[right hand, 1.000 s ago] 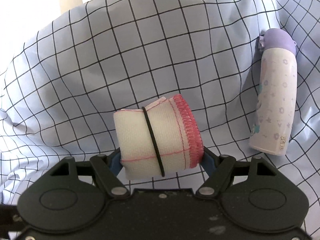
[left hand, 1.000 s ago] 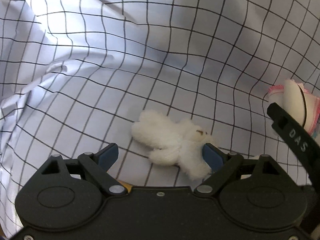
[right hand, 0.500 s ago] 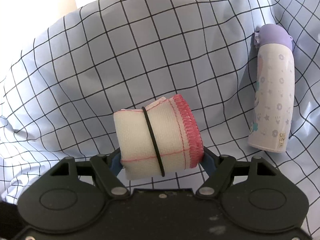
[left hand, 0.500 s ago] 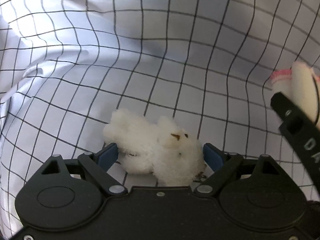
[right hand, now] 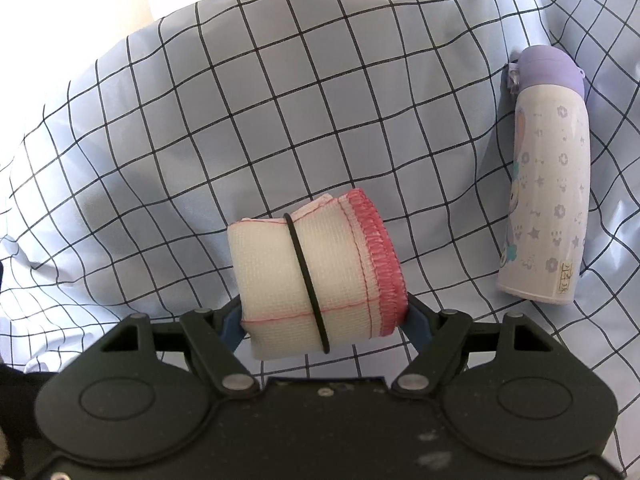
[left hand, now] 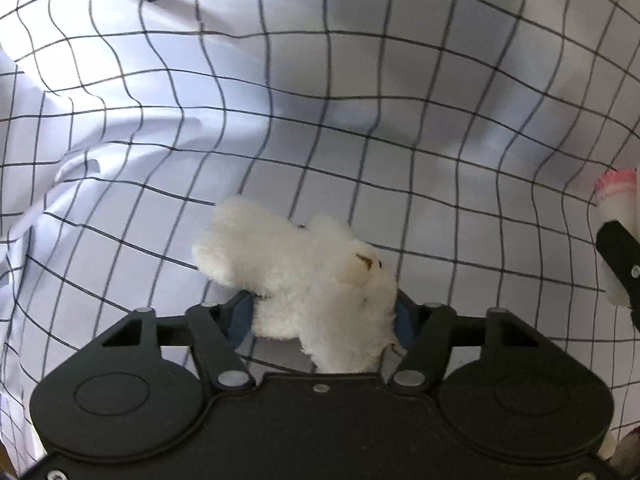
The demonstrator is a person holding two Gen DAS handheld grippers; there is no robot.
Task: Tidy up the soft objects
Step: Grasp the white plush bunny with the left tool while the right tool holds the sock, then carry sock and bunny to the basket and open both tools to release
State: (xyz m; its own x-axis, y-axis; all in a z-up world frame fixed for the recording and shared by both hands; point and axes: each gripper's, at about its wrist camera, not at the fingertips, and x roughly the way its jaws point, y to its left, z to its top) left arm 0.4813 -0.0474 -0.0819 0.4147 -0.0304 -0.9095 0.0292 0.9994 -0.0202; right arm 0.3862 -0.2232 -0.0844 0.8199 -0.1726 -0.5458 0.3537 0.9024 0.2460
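Two grips: plush bear lies crosswise, rolled cloth crosswise.

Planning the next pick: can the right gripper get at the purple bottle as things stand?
Probably not yet. The right gripper is shut on the rolled towel, so its jaws are full. Otherwise the purple bottle lies in the open on the checked sheet.

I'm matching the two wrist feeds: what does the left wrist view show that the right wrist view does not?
Only the left wrist view shows the white plush toy, with the left gripper just closed on it. Only the right wrist view shows the purple bottle lying on the cloth. Both show the checked cloth and the rolled towel, clamped in the right gripper.
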